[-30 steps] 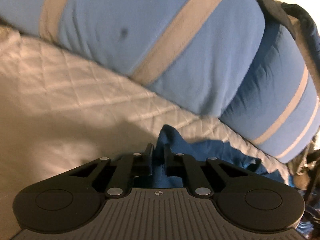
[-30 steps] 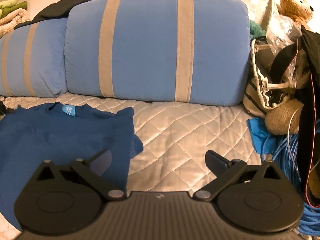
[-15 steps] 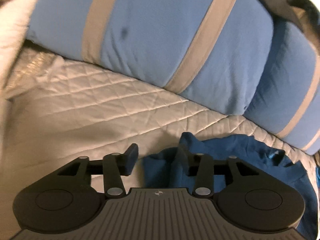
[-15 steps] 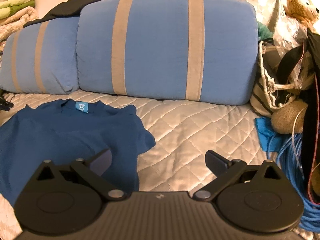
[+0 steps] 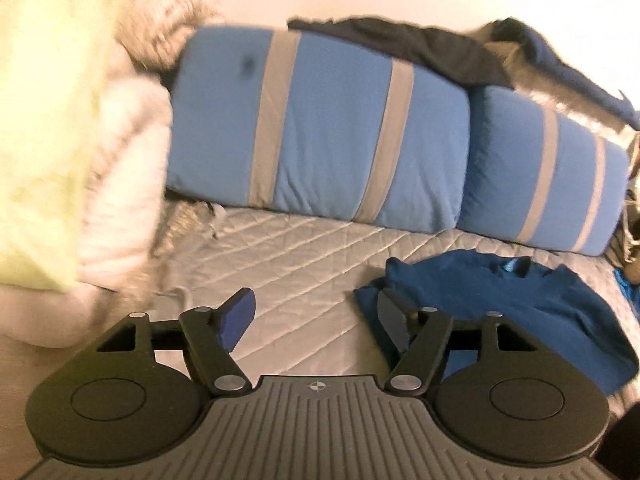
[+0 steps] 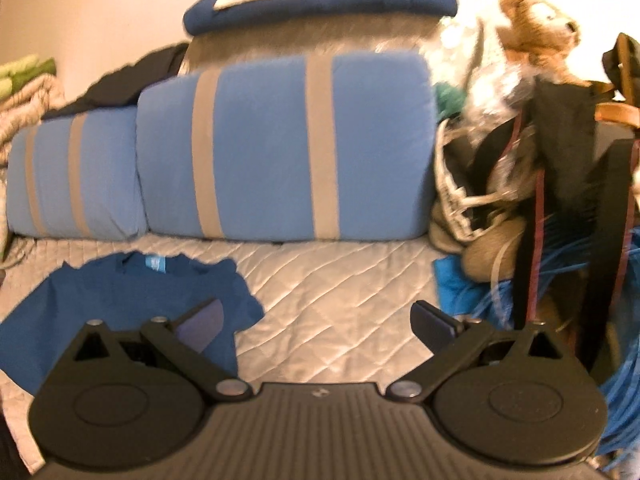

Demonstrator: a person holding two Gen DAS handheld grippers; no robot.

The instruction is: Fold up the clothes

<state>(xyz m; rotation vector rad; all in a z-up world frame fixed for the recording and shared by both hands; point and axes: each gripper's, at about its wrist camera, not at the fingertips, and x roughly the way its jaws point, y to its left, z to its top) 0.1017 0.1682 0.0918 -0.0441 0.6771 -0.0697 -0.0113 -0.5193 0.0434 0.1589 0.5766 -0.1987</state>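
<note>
A quilted grey bedspread (image 6: 344,280) fills the middle of both views. Across its far edge lean two blue pillows (image 6: 280,152) with grey stripes, filling the centre of the right wrist view and running from centre to right in the left wrist view (image 5: 320,132). On top of them, towards the upper middle, lie a dark garment (image 5: 420,48) and a folded navy blanket (image 6: 320,0).

A pile of bags and straps (image 6: 560,168) crowds the right side of the right wrist view, with a teddy bear (image 6: 536,24) at the upper right. In the left wrist view a pale, blurred heap of bedding (image 5: 60,120) takes up the left side; it may be blankets, but the blur hides the detail.

The dark blue T-shirt (image 6: 132,304) lies loosely flat on the bedspread at the lower left of the right wrist view, its light blue neck label (image 6: 155,263) towards the pillows. In the left wrist view it sits at the lower right (image 5: 520,300).

The left gripper (image 5: 316,312) has just been opening; its jaws stand apart over bare bedspread, the right one in front of the shirt's edge, nothing held. The right gripper (image 6: 320,320) is spread wide and empty, its left finger (image 6: 200,322) in front of the shirt.
</note>
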